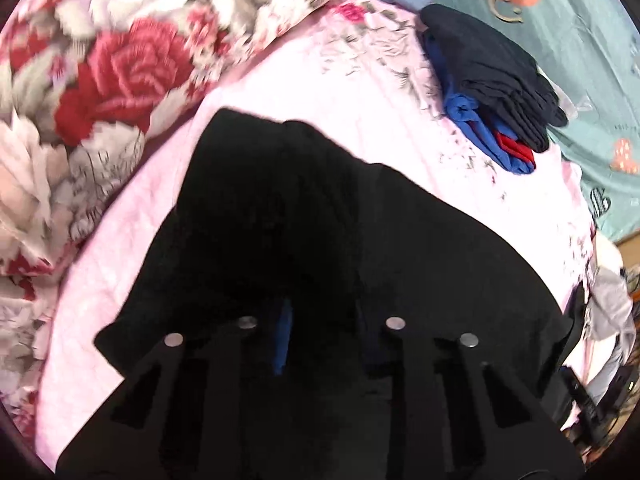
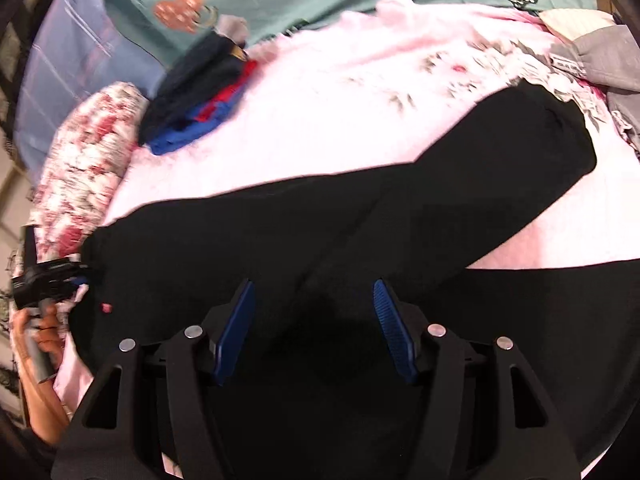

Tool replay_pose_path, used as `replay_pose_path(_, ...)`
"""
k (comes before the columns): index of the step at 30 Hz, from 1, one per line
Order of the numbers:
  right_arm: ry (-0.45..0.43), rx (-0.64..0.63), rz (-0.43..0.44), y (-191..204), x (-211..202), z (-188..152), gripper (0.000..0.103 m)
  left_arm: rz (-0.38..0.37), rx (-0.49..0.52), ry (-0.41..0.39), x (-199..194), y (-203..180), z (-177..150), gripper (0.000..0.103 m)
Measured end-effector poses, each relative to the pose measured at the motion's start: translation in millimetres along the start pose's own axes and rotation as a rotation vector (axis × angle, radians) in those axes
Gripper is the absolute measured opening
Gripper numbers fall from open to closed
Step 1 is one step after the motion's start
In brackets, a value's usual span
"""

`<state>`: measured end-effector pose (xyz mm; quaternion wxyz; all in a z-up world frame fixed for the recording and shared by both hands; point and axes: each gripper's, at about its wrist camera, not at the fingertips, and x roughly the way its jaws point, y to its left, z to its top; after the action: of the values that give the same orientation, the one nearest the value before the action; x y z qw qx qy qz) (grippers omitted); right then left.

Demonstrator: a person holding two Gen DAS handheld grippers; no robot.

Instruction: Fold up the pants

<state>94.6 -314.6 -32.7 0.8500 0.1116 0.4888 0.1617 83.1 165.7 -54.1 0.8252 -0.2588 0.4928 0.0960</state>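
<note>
Pants, black, lie spread across the pink bedsheet, and both claws hang right above them; the right gripper stands released, its blue pads well apart with only dark cloth below the gap and nothing pressed between them; the left gripper points steeply down onto the same fabric, one blue pad just showing, the rest lost against the black cloth, so whether it has pinched a fold I cannot tell; outward from the claws, one pant leg runs away toward the far right of the sheet in the right wrist view; a hand shows at that view's left edge, holding the other tool; farther off, a stack of folded clothes, dark navy over blue and red, sits near the sheet's far edge; a rose-patterned quilt is bunched to the left; a teal sheet with printed figures lies beyond the stack.
</note>
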Motion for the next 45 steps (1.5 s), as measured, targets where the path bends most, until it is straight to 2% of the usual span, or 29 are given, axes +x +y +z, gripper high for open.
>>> replay_pose_path(3,0.017,0.015,-0.001,1.9,9.0,5.5,0.062,-0.011,0.003,0.012,0.0,0.8,3.6,0.026)
replay_pose_path(9,0.045,-0.014,-0.115,15.1,31.4,11.0,0.061,-0.035,-0.025,0.039,8.3,6.7,7.7,0.025)
replay_pose_path(11,0.035,-0.018,-0.142,11.7,32.5,11.4,0.045,-0.037,-0.020,0.049,12.0,6.6,8.7,0.021)
replay_pose_path(13,0.029,0.005,-0.166,3.5,29.2,12.5,0.014,-0.035,0.008,0.047,10.2,4.4,8.6,0.018)
replay_pose_path(14,0.031,0.030,-0.145,-2.3,27.3,12.4,0.005,-0.035,0.021,0.042,7.9,2.9,8.3,0.016)
replay_pose_path(15,0.038,0.055,-0.119,-7.9,25.9,12.4,0.003,-0.037,0.030,0.038,5.1,1.0,8.2,0.015)
replay_pose_path(18,0.005,0.097,-0.069,-17.7,10.0,9.7,0.003,-0.051,0.054,0.017,-12.2,-4.1,7.3,0.014)
replay_pose_path(22,-0.129,0.077,-0.004,-18.1,-40.0,10.2,0.003,-0.057,0.096,-0.022,-39.6,-12.2,6.4,0.014)
replay_pose_path(25,-0.182,0.057,0.018,-18.5,-66.5,8.5,0.003,-0.043,0.129,-0.049,-54.8,-17.5,4.2,0.014)
replay_pose_path(29,-0.201,0.066,0.056,-23.4,-77.6,3.1,0.003,-0.035,0.119,-0.056,-60.1,-16.5,4.6,0.014)
replay_pose_path(33,-0.187,0.086,0.061,-24.6,-71.5,-0.2,0.003,-0.041,0.090,-0.048,-63.0,-12.5,3.9,0.014)
replay_pose_path(38,-0.189,0.075,0.063,-22.4,-76.9,-4.7,0.003,-0.015,0.123,-0.068,-74.9,-10.9,-5.4,0.014)
replay_pose_path(45,-0.198,0.040,0.093,-18.2,-111.0,-26.6,0.003,0.019,0.203,-0.092,-104.6,-5.1,-28.0,0.014)
